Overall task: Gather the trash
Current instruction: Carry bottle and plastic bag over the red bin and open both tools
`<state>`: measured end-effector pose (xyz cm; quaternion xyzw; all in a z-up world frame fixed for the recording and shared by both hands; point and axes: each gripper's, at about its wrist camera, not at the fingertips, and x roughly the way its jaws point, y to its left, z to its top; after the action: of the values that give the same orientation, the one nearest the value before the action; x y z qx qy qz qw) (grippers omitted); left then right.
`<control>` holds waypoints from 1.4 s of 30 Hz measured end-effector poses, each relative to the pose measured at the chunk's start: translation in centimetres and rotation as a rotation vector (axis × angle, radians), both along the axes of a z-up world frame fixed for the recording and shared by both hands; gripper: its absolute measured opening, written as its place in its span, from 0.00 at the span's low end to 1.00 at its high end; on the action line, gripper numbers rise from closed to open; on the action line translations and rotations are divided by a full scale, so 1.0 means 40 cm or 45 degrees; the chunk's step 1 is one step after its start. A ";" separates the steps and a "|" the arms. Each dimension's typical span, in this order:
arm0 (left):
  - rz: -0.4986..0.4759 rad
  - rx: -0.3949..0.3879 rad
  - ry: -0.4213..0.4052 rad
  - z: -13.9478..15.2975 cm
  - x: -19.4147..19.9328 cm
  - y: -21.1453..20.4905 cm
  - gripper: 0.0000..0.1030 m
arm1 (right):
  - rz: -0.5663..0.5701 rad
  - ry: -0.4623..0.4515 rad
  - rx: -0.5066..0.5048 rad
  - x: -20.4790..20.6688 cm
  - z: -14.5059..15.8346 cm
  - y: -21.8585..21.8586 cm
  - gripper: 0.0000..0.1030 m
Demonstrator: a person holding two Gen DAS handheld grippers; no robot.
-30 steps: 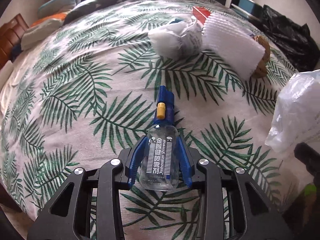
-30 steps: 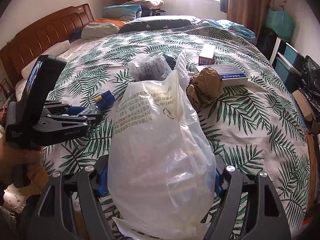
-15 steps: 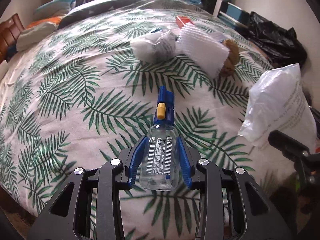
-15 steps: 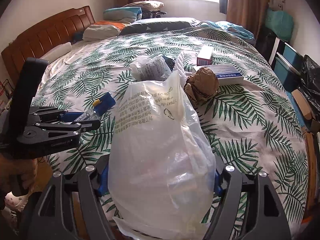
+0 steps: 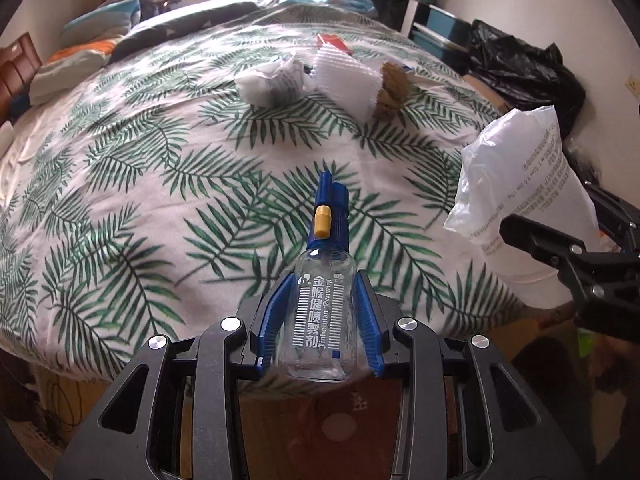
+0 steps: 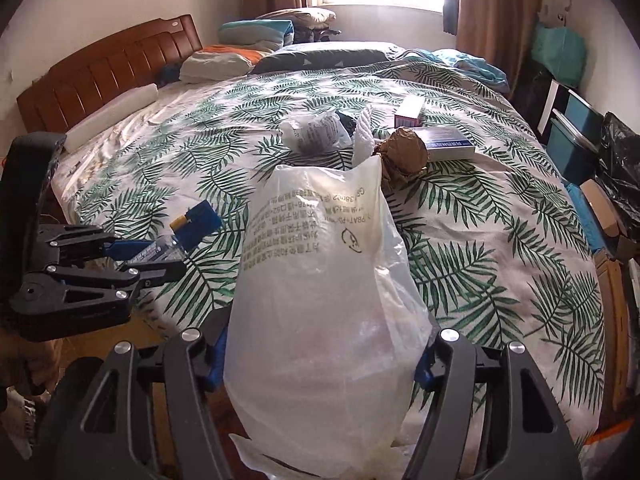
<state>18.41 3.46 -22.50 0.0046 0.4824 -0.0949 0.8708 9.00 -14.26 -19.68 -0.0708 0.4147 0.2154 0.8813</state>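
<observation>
The left gripper [image 5: 319,312] hangs at the foot edge of the bed [image 5: 120,184], its blue jaws closed on a small clear plastic spray bottle [image 5: 320,312] with a blue pump head and a yellow cap. The bottle's base juts past the bed's edge, over brown floor. White Chinese characters run down its label, reading 金喉健喷雾剂.

The right gripper [image 6: 320,356] sits to its right, well clear of the mattress edge, with a translucent white plastic bag [image 6: 320,300] bulging up between its jaws. These jaws have just been closing, and the bag's crinkled film fills the gap and hides the pads, so a firm grip cannot be told. Grey printed Chinese text and a small recycling-type mark show on the bag, too fine to read.

The bed's cover is pale cotton printed with green palm fronds, wide and bare across its near half. Beyond that lies a cluster: a crumpled white printed plastic wrapper [image 6: 314,132], a ribbed white foam sheet [image 5: 346,76], a crushed ball of brown paper [image 6: 402,156], a flat blue-and-white carton [image 6: 446,142] and a small red-and-white box [image 6: 410,110]. A wooden headboard [image 6: 112,68] bounds the left side; blue bins and a black plastic sack [image 5: 524,68] crowd the right.
</observation>
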 end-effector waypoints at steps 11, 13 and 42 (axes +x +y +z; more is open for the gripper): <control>-0.061 -0.002 0.018 0.017 -0.149 -0.042 0.34 | 0.030 0.021 0.032 -0.140 0.029 -0.043 0.64; -0.076 -0.002 0.035 0.011 -0.185 -0.050 0.34 | 0.047 0.032 0.029 -0.184 0.026 -0.047 0.64; -0.138 0.106 0.595 -0.437 -0.395 -0.096 0.34 | 0.245 0.552 -0.238 -0.398 -0.421 0.020 0.64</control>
<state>2.62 -0.40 -39.97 0.0443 0.6732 -0.1199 0.7283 -6.92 -13.44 -36.54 -0.1433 0.6033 0.2690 0.7370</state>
